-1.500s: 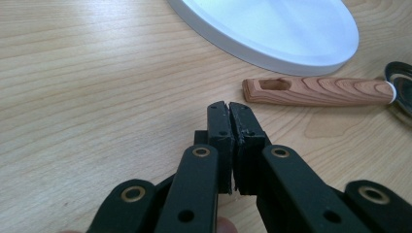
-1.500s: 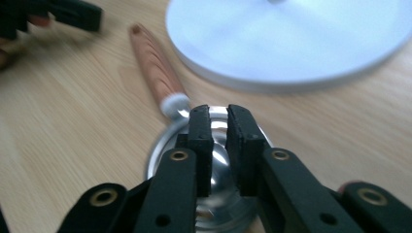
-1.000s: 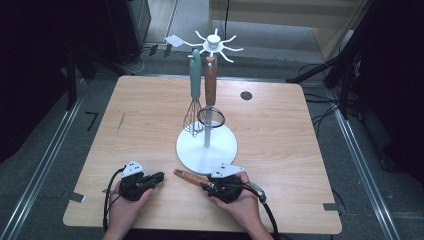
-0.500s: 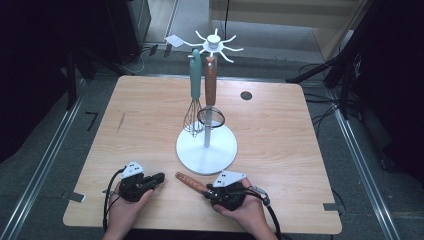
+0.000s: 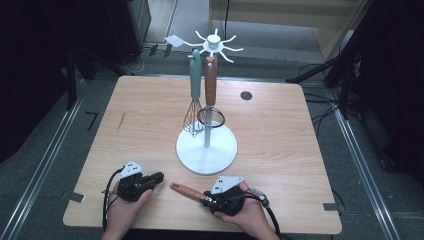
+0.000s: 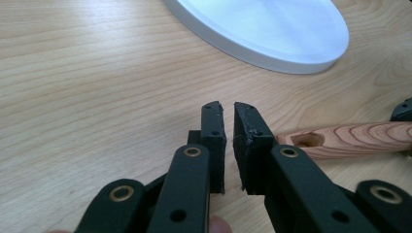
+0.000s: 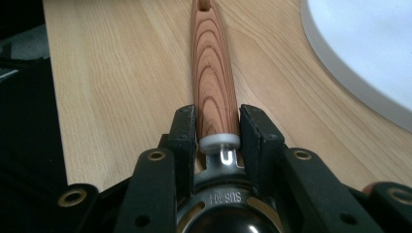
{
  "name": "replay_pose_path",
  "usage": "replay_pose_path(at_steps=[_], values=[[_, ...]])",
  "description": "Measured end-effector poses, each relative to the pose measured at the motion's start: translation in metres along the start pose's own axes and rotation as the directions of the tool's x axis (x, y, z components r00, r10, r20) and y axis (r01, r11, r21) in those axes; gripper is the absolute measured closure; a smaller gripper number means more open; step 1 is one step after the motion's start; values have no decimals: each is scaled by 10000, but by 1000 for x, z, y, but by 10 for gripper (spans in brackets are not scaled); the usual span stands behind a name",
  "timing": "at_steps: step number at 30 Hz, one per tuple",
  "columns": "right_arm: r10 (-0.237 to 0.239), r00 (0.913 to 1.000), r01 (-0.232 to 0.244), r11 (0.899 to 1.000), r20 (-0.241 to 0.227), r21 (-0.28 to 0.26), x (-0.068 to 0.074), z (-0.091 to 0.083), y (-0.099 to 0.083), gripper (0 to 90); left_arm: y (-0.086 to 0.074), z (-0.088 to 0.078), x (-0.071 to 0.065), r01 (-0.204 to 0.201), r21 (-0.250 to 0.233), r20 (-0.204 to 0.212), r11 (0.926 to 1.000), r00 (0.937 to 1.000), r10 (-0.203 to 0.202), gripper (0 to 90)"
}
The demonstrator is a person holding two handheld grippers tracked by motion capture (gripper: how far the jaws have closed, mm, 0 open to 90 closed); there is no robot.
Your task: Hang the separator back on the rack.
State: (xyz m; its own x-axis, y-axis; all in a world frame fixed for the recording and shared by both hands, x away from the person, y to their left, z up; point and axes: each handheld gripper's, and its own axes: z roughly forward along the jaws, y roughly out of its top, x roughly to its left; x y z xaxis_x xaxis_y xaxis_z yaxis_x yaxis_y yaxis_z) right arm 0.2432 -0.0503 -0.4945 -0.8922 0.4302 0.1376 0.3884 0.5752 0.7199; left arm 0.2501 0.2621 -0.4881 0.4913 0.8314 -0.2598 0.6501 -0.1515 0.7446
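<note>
Overhead, the high view shows a pale wooden table [image 5: 150, 125] with a white rack [image 5: 206, 150] on a round base; from its top spokes hang a teal-handled whisk [image 5: 194, 95] and a brown-handled utensil [image 5: 210, 85]. Near the table's front edge the right gripper [image 5: 207, 199] clasps a wooden-handled utensil [image 5: 186, 190], whose handle points left across the table toward the left gripper [image 5: 159, 176]. The left gripper rests on the table well apart from the rack, with nothing in it.

In the left gripper view, the left gripper [image 6: 228, 114] has its jaws almost together, a thin gap between the pads and nothing inside; they have just been opening slightly. The handle's tip [image 6: 350, 141], with a hanging hole, lies just to their right on the table, and the rack's white base [image 6: 272, 34] sits beyond.

In the right gripper view, the right gripper [image 7: 217, 124] presses both pads against the red-grained handle [image 7: 211, 73] just above a white collar; its jaws have just been opening a little. The steel part below reads "SUS 304", seen upside down.
</note>
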Motion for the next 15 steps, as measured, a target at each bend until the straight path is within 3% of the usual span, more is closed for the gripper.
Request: replay_pose_path(at_steps=[5, 10, 13, 15], values=[[101, 9999, -99, 9999, -128, 122, -3, -6, 4, 635, -1, -8, 10, 250, -167, -247, 9995, 9994, -254, 786], [-129, 9999, 131, 9958, -30, 910, -4, -11, 17, 612, -2, -17, 23, 349, -376, -513, 9987, 9980, -368, 739], [-197, 9996, 226, 9853, -189, 1694, -4, -11, 28, 602, -3, -21, 30, 313, -463, -664, 9984, 9972, -344, 699], [-419, 9986, 489, 9667, -332, 2512, -3, -8, 35, 587, -3, -23, 34, 263, -477, -831, 9985, 9961, -302, 666]])
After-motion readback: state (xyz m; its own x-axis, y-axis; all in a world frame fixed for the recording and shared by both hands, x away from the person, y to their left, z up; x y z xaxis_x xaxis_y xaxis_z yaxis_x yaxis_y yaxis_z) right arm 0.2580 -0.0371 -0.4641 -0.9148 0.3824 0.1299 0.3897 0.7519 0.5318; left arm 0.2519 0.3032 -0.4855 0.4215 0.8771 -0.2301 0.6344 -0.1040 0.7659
